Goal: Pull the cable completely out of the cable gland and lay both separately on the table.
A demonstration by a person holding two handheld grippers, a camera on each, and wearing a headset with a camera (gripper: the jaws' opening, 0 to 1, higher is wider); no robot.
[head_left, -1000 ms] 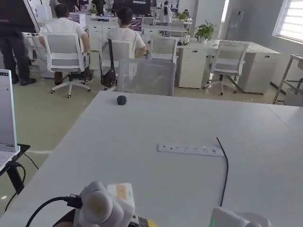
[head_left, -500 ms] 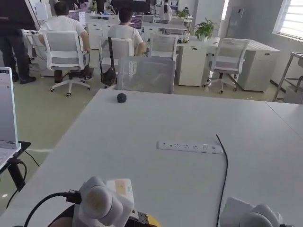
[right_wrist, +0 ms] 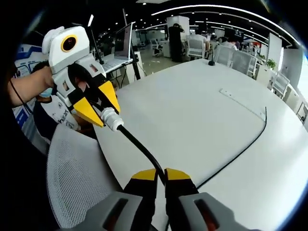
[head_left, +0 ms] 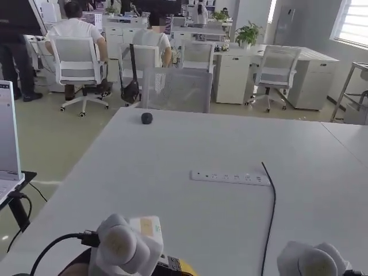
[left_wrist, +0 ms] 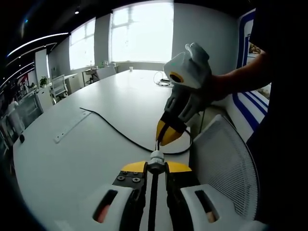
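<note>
In the left gripper view my left gripper (left_wrist: 155, 166) is shut on a small grey-white cable gland (left_wrist: 156, 158) held between its yellow tips. The black cable (right_wrist: 140, 147) leaves the gland and runs a short way to my right gripper (right_wrist: 161, 174), which is shut on it. In the right gripper view the left gripper (right_wrist: 108, 115) holds the gland (right_wrist: 111, 119) at upper left, above a mesh chair. The right gripper (left_wrist: 166, 134) pinches the cable just beyond the gland. The rest of the cable (head_left: 271, 215) trails over the white table (head_left: 172, 201).
A white power strip (head_left: 230, 177) lies mid-table beside the cable's far end. A small black object (head_left: 147, 118) sits near the far edge, behind it a grey mesh chair (head_left: 177, 92). A laptop (head_left: 7, 138) stands at left. People sit at desks beyond.
In the head view the right gripper's body has shifted a little to the right at the bottom edge. The left gripper's body stays in place. The camera has tilted slightly.
</note>
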